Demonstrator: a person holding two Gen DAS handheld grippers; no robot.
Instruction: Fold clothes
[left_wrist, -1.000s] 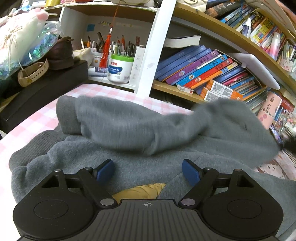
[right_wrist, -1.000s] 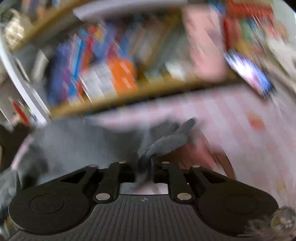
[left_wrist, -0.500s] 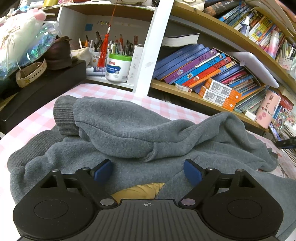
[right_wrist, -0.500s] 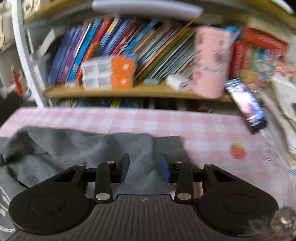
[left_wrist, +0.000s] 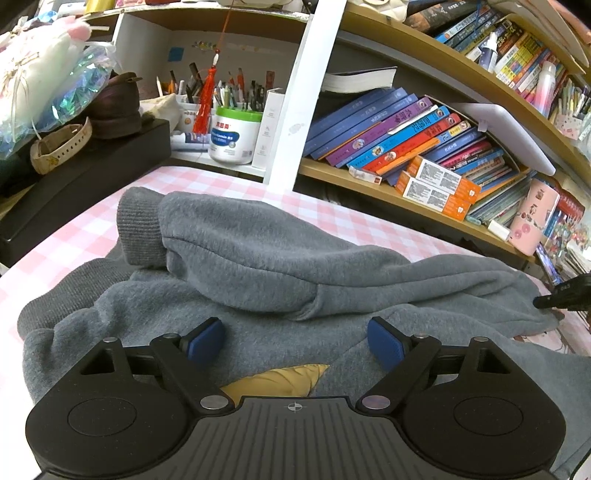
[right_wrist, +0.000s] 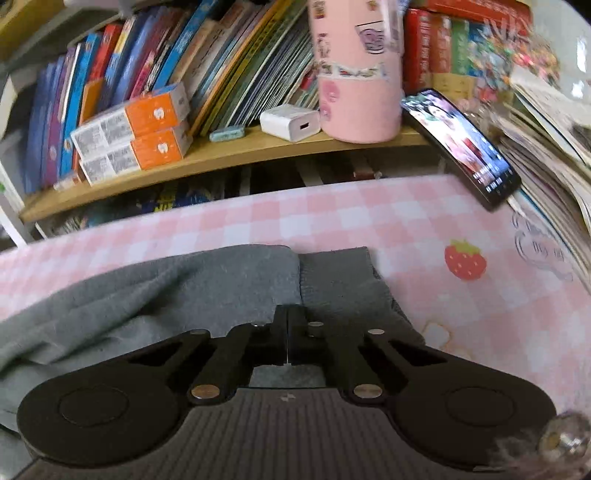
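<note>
Blue pads of the left gripper (left_wrist: 295, 339) are held spread above the grey sweatshirt (left_wrist: 258, 266), gripping nothing. Jaws of the right gripper (right_wrist: 287, 314), just closed, are pressed together by the cuff (right_wrist: 332, 280) on the pink checked tablecloth (right_wrist: 369, 214).

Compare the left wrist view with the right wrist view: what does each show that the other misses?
Only the left wrist view shows the open left tool, a sleeve folded across the sweatshirt body, the yellow patch, the pen-filled tub and the red tassel. Only the right wrist view shows the shut right tool over the ribbed cuff, the white charger and the strawberry print. Both share the grey sweatshirt, the pink checked cloth, the orange boxes, the pink canister and the phone.
</note>
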